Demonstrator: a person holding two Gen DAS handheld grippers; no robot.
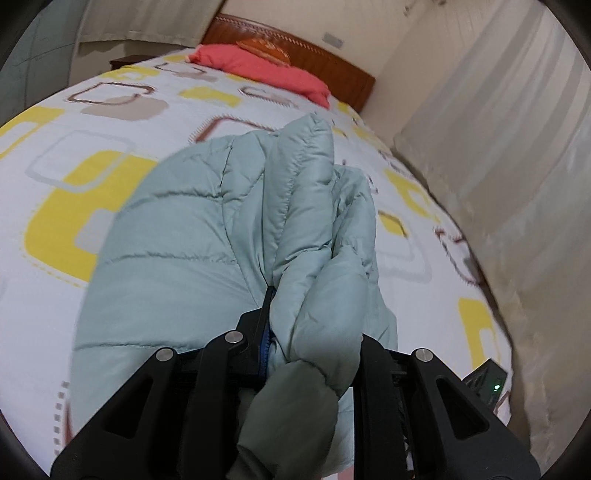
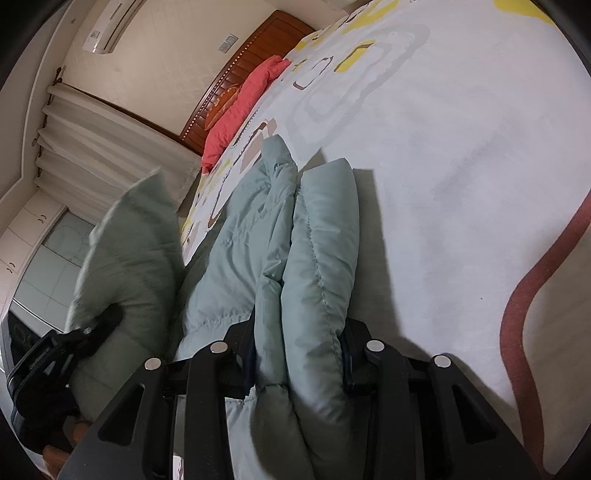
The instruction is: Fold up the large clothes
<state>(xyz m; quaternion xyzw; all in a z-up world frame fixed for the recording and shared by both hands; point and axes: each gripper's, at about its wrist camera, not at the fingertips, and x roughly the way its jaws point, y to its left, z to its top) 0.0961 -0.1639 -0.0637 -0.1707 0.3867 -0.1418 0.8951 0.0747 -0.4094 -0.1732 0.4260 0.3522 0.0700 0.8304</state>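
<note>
A pale green quilted puffer jacket (image 1: 192, 236) hangs bunched over the patterned bed (image 1: 74, 206). My left gripper (image 1: 310, 332) is shut on a thick fold of the jacket, which hides its fingertips. In the right wrist view the same jacket (image 2: 243, 236) runs forward in long padded folds. My right gripper (image 2: 299, 354) is shut on two stacked folds of it. The left gripper (image 2: 99, 325) also shows at the lower left of that view, clamped on another puffed part of the jacket.
A coral pillow (image 1: 266, 70) lies at the wooden headboard (image 1: 295, 48). White curtains (image 1: 517, 147) hang along the bed's right side. An air conditioner (image 2: 110, 26) is on the wall, cabinets (image 2: 29, 229) beyond the bed's edge.
</note>
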